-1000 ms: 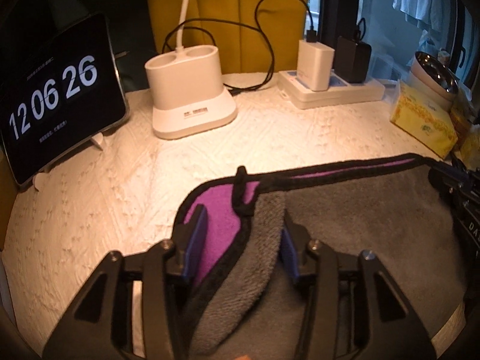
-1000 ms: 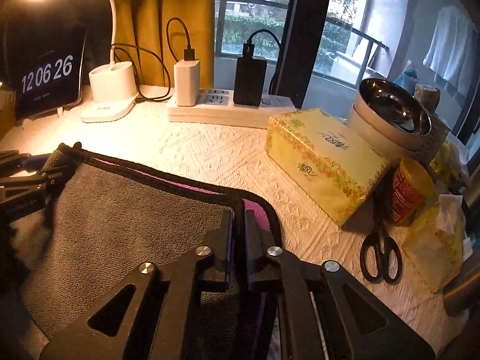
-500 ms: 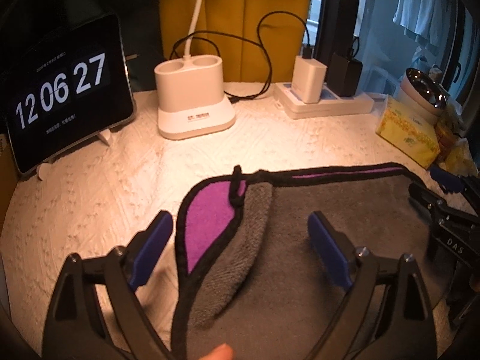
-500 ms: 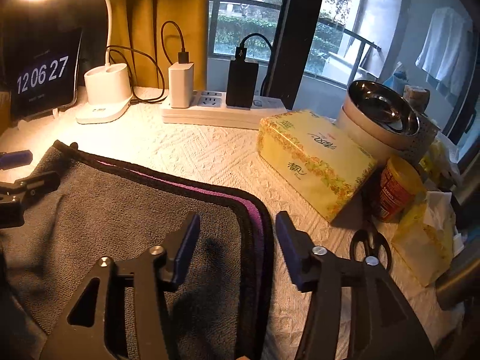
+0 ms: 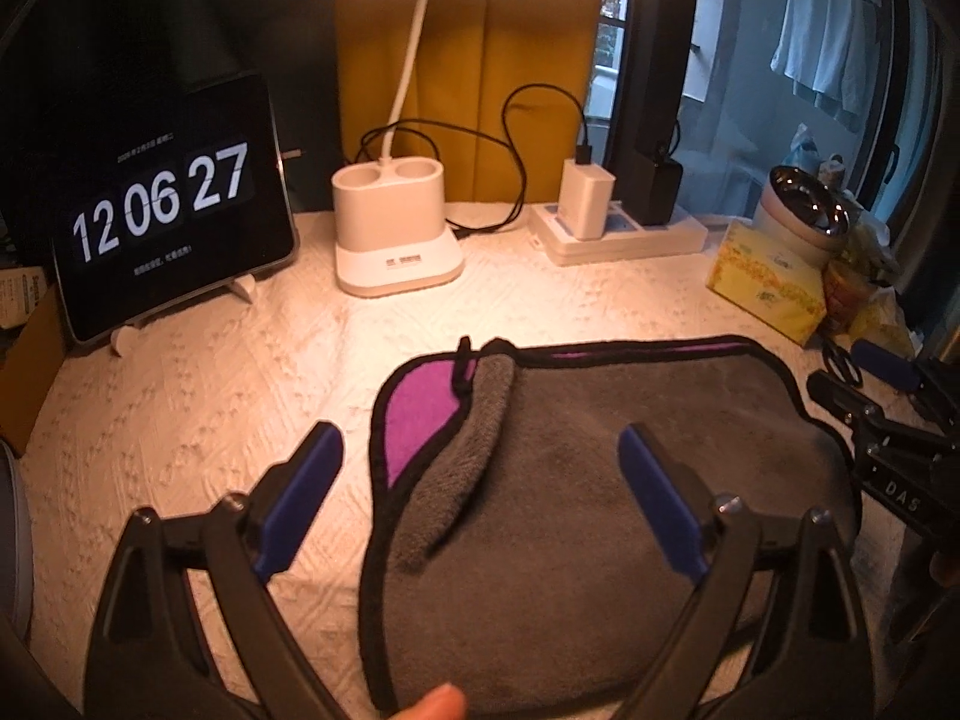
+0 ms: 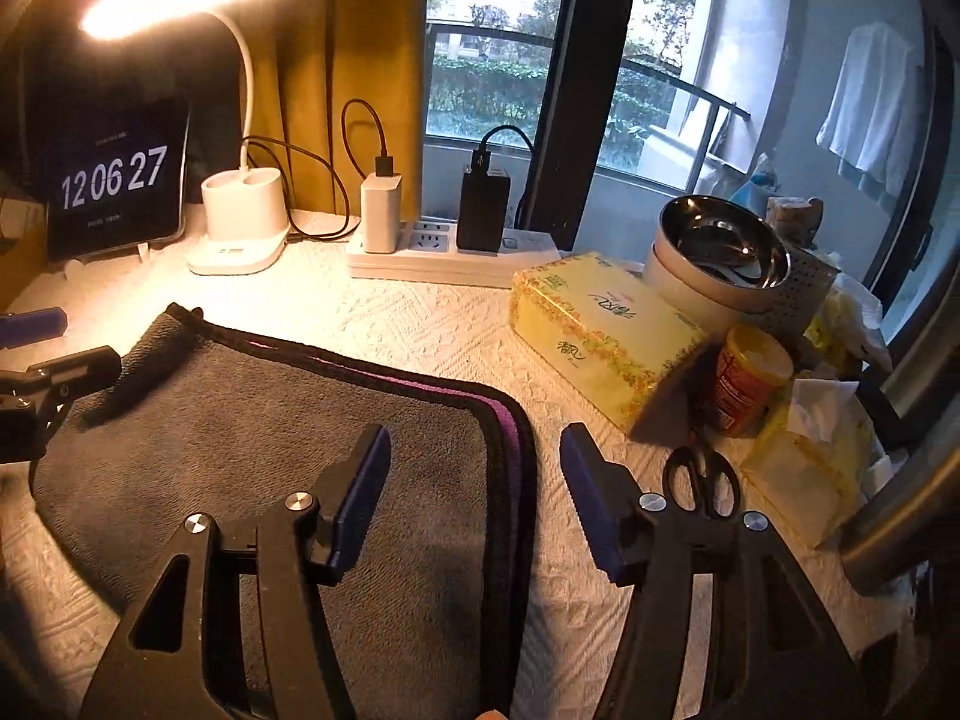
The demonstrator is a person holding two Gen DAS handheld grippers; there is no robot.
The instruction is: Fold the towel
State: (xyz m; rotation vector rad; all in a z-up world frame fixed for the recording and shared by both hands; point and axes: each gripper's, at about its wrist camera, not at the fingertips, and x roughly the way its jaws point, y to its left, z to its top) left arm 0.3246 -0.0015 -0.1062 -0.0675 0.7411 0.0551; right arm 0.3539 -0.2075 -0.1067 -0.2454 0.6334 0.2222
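— Blue-padded and spread wide, is that how the left hand-held gripper (image 5: 480,462) sits?

— Yes, its fingers stand far apart with nothing between them, above the near left part of the towel (image 5: 600,480). One pad is over bare worktop (image 5: 240,372), the other over the grey pile.

— And the right hand-held gripper (image 6: 474,480)?

— Also parted, gripping nothing. Its fingers straddle the towel's right edge: the left pad over the grey cloth, the right pad over the white textured cover.

— Where does the towel lie?

— Flat on the worktop, folded over, grey side up with a black hem. At its far left corner the top layer curls back and shows a purple face; a purple strip also peeks out along the far and right edges.

— What stands around it?

— Behind, a tablet clock (image 5: 168,210) on a stand, a white lamp base (image 5: 396,234) and a power strip (image 6: 444,252) with chargers plugged in. To the right, a yellow tissue box (image 6: 594,330), scissors (image 6: 702,480), a red jar (image 6: 750,378) and a steel bowl (image 6: 720,240).
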